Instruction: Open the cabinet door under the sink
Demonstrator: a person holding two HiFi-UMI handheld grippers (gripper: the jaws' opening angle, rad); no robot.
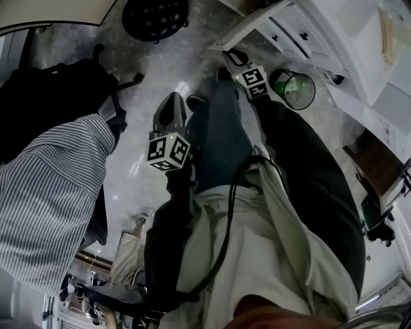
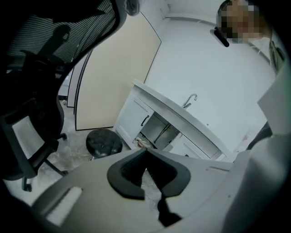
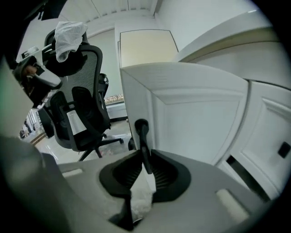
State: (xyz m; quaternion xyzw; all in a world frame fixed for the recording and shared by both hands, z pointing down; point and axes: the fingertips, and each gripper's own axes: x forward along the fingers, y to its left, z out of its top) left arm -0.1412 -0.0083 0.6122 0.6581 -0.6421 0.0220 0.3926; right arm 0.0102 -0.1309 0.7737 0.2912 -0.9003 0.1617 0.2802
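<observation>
The white sink cabinet (image 2: pixel 136 113) stands under a faucet (image 2: pixel 191 99), and its middle compartment (image 2: pixel 157 131) gapes dark. Its white door (image 3: pixel 195 118) stands swung out, also visible from above as the door (image 1: pixel 247 29). The black bar handle (image 3: pixel 142 136) runs between the jaws of my right gripper (image 3: pixel 144 154), which is shut on it. From the head view, my right gripper (image 1: pixel 239 59) reaches to that door's edge. My left gripper (image 1: pixel 172 101) hangs over the floor beside my leg, apart from the cabinet. In its own view my left gripper (image 2: pixel 146 152) is shut and holds nothing.
A black round stool (image 1: pixel 154 18) stands on the floor before the cabinet, and shows again as the stool (image 2: pixel 103 142). A green-lined bin (image 1: pixel 294 88) sits right of the door. A black office chair (image 3: pixel 77 113) with a white cloth (image 3: pixel 68 32) stands at the left. Striped cloth (image 1: pixel 51 199) hangs close by.
</observation>
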